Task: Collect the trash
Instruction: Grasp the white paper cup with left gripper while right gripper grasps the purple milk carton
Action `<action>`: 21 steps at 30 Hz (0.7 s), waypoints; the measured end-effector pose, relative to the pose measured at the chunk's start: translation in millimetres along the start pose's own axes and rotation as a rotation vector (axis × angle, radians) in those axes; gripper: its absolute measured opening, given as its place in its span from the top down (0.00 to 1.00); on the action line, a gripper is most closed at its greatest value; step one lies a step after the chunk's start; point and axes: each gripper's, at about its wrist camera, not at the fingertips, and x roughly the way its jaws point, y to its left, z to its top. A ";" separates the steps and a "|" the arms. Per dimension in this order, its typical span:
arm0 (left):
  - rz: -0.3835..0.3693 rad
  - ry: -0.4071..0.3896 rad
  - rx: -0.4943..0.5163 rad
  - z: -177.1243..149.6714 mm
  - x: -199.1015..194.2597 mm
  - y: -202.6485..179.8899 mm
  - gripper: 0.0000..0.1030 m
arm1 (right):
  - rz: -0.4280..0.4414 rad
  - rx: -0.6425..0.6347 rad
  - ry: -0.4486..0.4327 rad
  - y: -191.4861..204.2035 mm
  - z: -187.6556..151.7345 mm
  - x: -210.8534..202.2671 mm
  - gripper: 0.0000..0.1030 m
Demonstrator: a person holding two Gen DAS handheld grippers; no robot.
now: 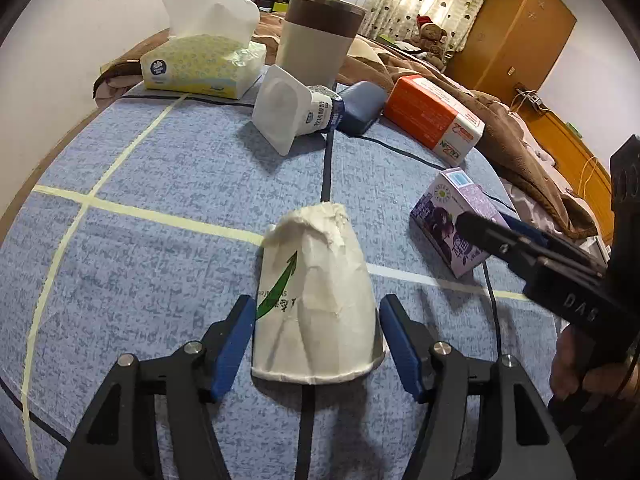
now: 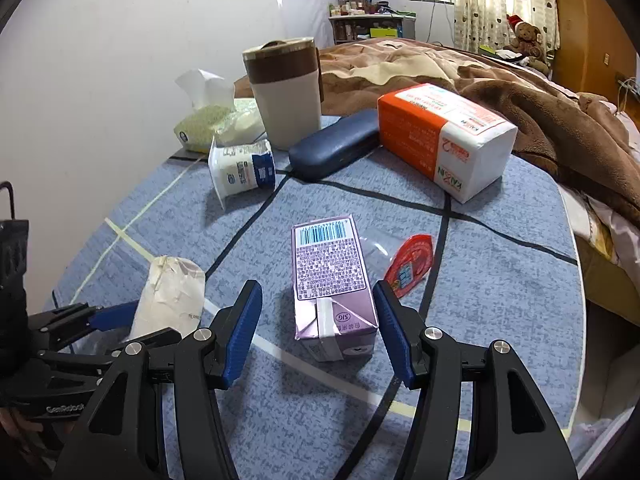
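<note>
A crushed white paper cup (image 1: 316, 300) with a green arrow lies on its side on the blue cloth; it also shows in the right wrist view (image 2: 170, 300). My left gripper (image 1: 318, 336) is open, its blue pads either side of the cup, apart from it. A purple drink carton (image 2: 332, 280) lies flat; it also shows in the left wrist view (image 1: 452, 220). My right gripper (image 2: 318, 328) is open around the carton's near end. A white yogurt cup (image 1: 296, 108) lies tipped over further back. A red wrapper (image 2: 412, 264) lies right of the carton.
A beige bin with brown lid (image 1: 316, 40) stands at the back, with a tissue box (image 1: 200, 60), a dark blue glasses case (image 2: 332, 148) and an orange-white tissue pack (image 2: 440, 136). A brown blanket (image 2: 540, 112) lies beyond the table's right edge.
</note>
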 end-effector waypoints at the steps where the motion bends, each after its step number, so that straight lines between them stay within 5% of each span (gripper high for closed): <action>1: -0.003 -0.002 -0.005 0.3 0.9 -0.6 0.31 | -0.003 -0.002 0.007 0.3 -0.4 2.2 0.43; 7: 0.050 -0.021 0.002 1.5 5.5 -6.9 0.30 | -0.017 -0.006 0.009 0.7 -3.8 7.2 0.44; 11: 0.083 -0.023 0.007 1.8 7.4 -9.9 0.33 | -0.019 0.000 0.008 -1.1 -7.0 9.2 0.56; 21: 0.079 -0.044 -0.027 3.8 2.8 -2.7 0.64 | -0.016 0.017 -0.010 -3.7 -13.0 6.7 0.62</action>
